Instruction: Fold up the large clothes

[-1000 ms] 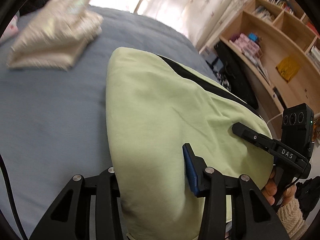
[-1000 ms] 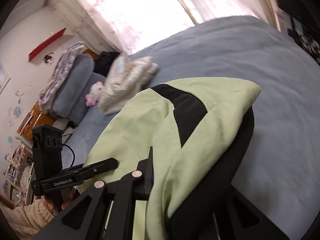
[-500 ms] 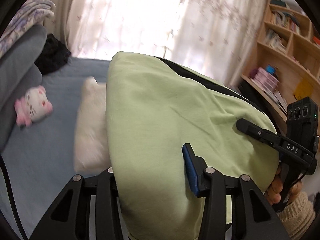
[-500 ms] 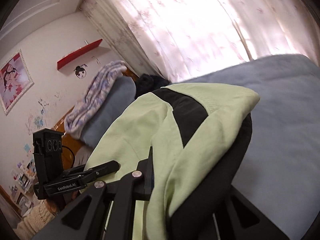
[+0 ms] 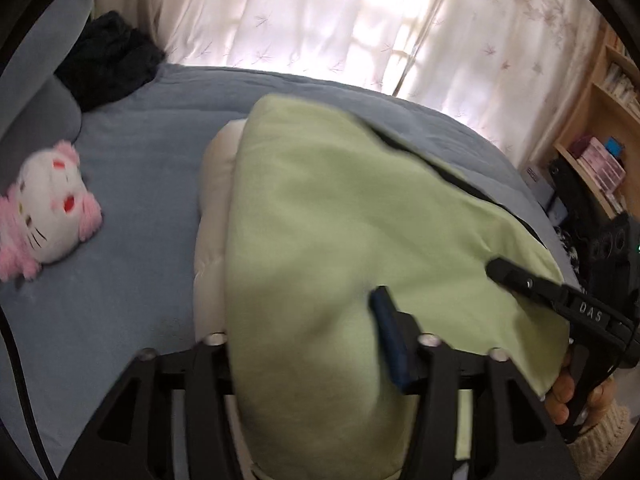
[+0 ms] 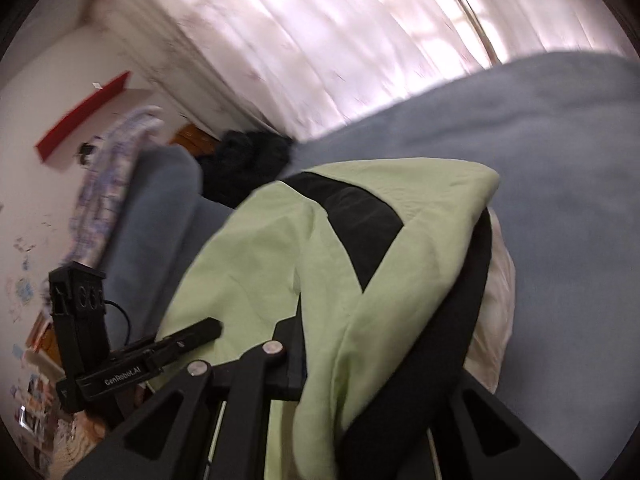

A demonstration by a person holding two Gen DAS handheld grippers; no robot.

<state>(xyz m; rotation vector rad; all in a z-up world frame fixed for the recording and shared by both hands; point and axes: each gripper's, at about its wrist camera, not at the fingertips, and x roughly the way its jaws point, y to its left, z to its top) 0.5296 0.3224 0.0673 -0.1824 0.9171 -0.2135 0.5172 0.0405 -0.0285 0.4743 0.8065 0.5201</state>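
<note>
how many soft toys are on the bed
1: a white and pink plush cat lying at the left on the blue bedcover, beside the grey pillow. The green garment may hide others.

The left gripper [image 5: 308, 320] is seen at the lower middle of its own view, its jaws having just been opening, with folded green fabric bulging between them; whether the pads press on it cannot be told. The right gripper [image 6: 380, 340] fills the lower middle of its view, jaws having just been opening a little, cloth bunched between them. A hand [image 5: 576, 396] on the other gripper's handle is visible at lower right.
</note>
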